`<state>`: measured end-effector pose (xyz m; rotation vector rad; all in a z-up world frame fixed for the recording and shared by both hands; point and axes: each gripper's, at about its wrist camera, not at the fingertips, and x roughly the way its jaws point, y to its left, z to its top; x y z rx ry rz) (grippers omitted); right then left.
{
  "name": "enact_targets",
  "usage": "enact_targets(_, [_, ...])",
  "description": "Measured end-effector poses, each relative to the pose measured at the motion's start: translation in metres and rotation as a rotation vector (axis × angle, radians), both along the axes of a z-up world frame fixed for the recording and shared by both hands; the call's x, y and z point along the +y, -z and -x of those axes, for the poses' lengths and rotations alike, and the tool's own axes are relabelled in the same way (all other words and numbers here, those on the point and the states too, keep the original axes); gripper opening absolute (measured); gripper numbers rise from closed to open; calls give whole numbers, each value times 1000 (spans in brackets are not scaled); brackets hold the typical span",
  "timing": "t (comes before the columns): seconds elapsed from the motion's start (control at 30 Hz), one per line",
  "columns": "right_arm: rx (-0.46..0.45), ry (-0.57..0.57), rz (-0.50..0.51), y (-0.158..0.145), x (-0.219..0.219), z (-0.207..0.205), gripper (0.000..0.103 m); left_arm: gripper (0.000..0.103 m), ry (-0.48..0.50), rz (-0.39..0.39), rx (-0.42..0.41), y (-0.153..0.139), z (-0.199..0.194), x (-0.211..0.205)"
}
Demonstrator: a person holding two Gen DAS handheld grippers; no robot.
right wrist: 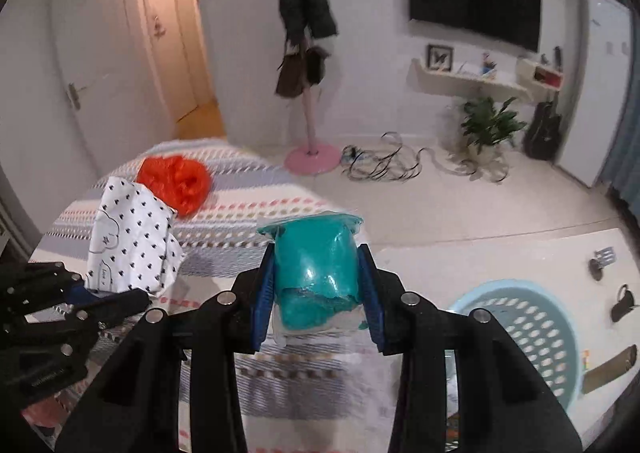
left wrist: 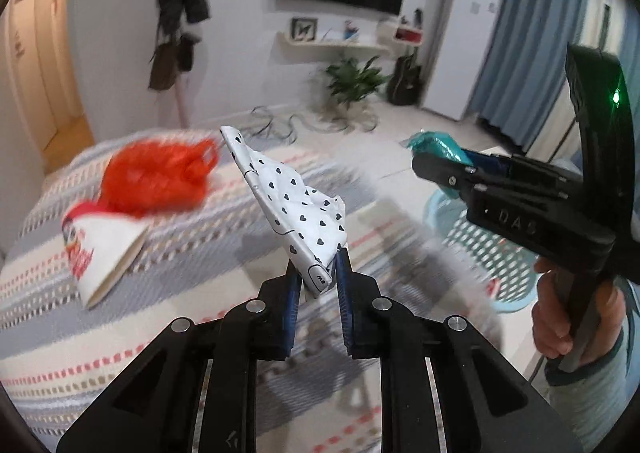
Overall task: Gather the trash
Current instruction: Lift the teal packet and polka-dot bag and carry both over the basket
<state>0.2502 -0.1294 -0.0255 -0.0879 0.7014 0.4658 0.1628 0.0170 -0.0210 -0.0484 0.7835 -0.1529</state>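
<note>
A crumpled white wrapper with black hearts (left wrist: pixel 292 205) stands up from my left gripper (left wrist: pixel 318 265), which is shut on its lower corner above the striped bedcover (left wrist: pixel 60 333). My right gripper (right wrist: pixel 318 257) is shut on a shiny teal packet (right wrist: pixel 316 269), lifted off the bed. In the right wrist view the white wrapper (right wrist: pixel 128 241) and the left gripper (right wrist: pixel 120 299) sit at the left. In the left wrist view the right gripper (left wrist: pixel 424 167) and the teal packet (left wrist: pixel 436 145) are at the right, held by a hand. An orange plastic bag (left wrist: pixel 160 177) and a white printed paper bag (left wrist: pixel 104 249) lie on the bed.
A pale blue perforated basket (right wrist: pixel 532 329) stands on the floor to the right of the bed. Small dark objects (right wrist: pixel 622 301) lie on the floor beyond it. Farther off are a coat stand with a pink base (right wrist: pixel 312 159), tangled cables (right wrist: pixel 384 165) and a potted plant (right wrist: pixel 488 129).
</note>
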Motion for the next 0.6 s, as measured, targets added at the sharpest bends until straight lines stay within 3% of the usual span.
enact_targets(0.17, [-30, 83, -37, -17, -50, 4, 36, 16, 73, -18, -37, -17, -16, -43])
enact_targets(0.37, [-23, 188, -58, -16, -108, 3, 36, 16, 165, -48, -52, -26, -36, -97])
enact_targets(0.6, [108, 331, -96, 20, -171, -9, 36, 16, 276, -83, -16, -7, -59, -158])
